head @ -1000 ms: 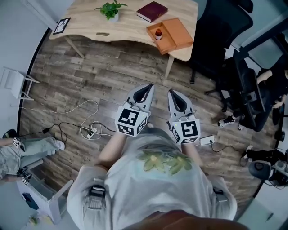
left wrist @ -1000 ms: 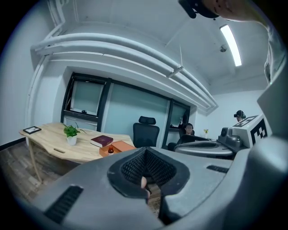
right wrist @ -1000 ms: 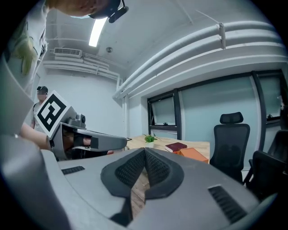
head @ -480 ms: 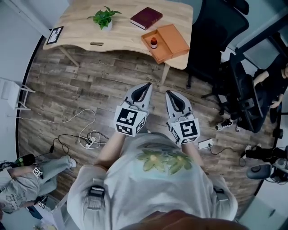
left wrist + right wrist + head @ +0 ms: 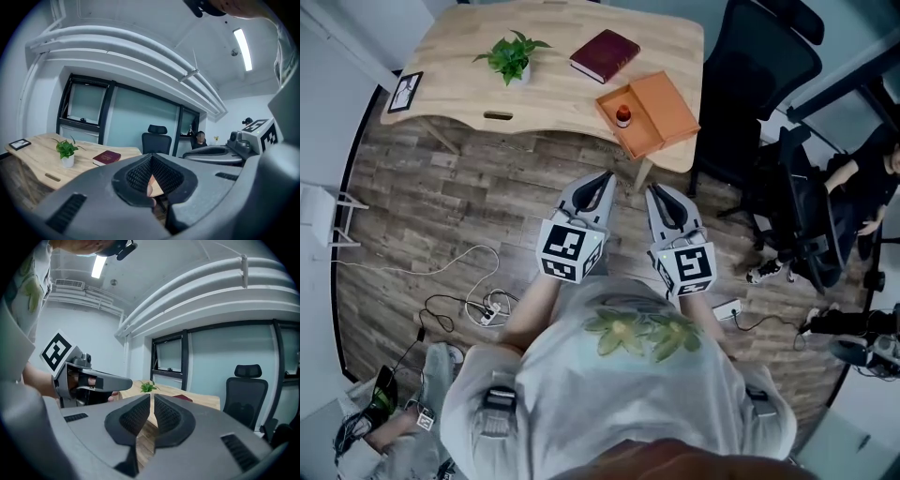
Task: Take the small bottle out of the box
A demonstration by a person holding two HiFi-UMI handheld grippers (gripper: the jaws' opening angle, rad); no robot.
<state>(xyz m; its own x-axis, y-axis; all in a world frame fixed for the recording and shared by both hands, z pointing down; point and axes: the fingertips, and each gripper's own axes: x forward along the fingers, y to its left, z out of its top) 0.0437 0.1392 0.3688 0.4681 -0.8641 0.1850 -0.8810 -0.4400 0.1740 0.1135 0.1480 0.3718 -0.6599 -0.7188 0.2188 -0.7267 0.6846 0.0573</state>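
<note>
In the head view no lettering can be read: the dark red book (image 5: 605,54) has a cover too small to make out, and the marker cubes (image 5: 571,251) show only black-and-white square patterns. The small bottle (image 5: 623,116), red-capped, stands upright inside the open orange box (image 5: 664,103) near the desk's (image 5: 459,84) right front corner. The left hand-held gripper (image 5: 602,183) and the right hand-held gripper (image 5: 659,195) are held side by side over the wood-plank floor (image 5: 441,206), short of the desk and well apart from the bottle. A potted plant (image 5: 511,58) and a framed picture (image 5: 403,90) also sit on the pale wooden desk. A black office chair (image 5: 759,75) stands to its right, and cables (image 5: 478,281) trail across the floor.

In the left gripper view, that hand-held gripper's jaws meet at the tips with nothing held. Only a pale orange sliver shows through the gap between its pads, and the bottle cannot be made out.

In the right gripper view, the jaws are pressed together and empty. The room has white walls, dark-framed windows (image 5: 168,355) and a strip ceiling light (image 5: 98,266).
</note>
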